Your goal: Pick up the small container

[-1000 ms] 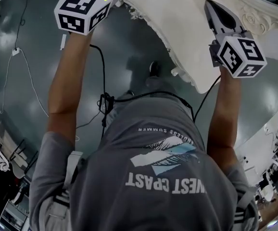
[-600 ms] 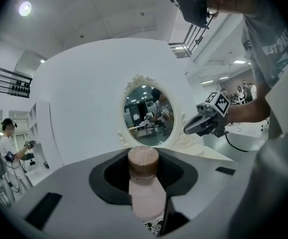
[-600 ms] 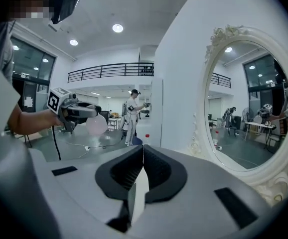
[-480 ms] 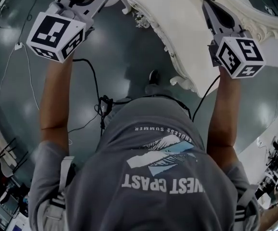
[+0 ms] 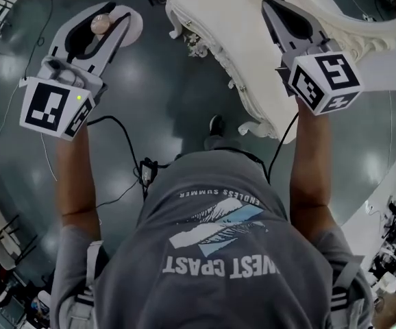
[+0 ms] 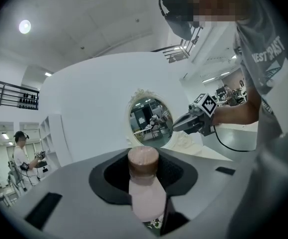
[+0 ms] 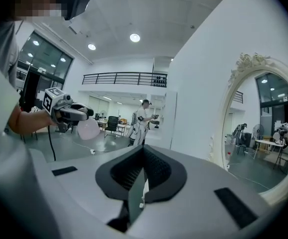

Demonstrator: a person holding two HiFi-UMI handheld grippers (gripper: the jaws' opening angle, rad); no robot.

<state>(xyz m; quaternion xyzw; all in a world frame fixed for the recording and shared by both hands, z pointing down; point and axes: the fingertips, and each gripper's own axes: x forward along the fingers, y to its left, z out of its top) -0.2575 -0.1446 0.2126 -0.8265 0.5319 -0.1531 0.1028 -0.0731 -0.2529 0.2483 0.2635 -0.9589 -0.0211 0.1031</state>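
Observation:
The small container (image 5: 125, 26) is a pale pink bottle with a brown cap (image 6: 143, 158). My left gripper (image 5: 106, 18) is shut on it and holds it in the air over the dark floor, to the left of the white furniture. In the left gripper view the container (image 6: 145, 190) stands upright between the jaws, cap pointing away. My right gripper (image 5: 275, 7) is raised over the white furniture, its jaws together with nothing between them (image 7: 143, 156). From the right gripper view the left gripper (image 7: 79, 113) and the pink container (image 7: 88, 129) show at the left.
A white ornate piece of furniture (image 5: 246, 53) with an oval mirror (image 7: 266, 133) stands ahead and to the right. Cables (image 5: 44, 139) trail over the dark floor. Another person (image 7: 143, 117) stands in the background, with desks and chairs beyond.
The left gripper has swung down and left with the container, away from the white furniture's edge. The right gripper has shifted slightly left.

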